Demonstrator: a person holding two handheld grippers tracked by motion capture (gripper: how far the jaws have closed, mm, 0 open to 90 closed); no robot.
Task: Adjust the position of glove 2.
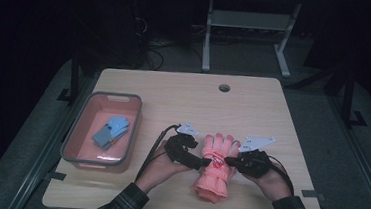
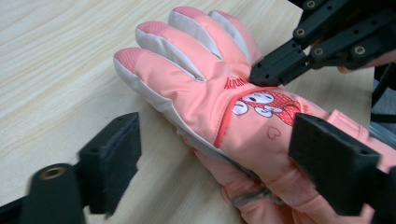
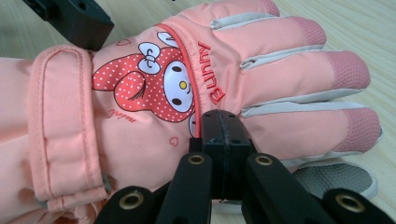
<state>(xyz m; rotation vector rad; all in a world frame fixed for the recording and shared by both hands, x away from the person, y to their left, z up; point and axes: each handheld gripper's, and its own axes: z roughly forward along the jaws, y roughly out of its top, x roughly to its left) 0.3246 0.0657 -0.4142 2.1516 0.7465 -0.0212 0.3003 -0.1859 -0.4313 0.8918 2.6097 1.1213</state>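
Glove (image 3: 154,107) w/ "Bunny" lettering

A pink bin (image 1: 102,129) with a grey rim sat on the left of the wooden table (image 1: 184,99). Inside it lay a small blue thing (image 1: 111,132), maybe a glove. The table had a round hole (image 1: 224,88) near its far edge.
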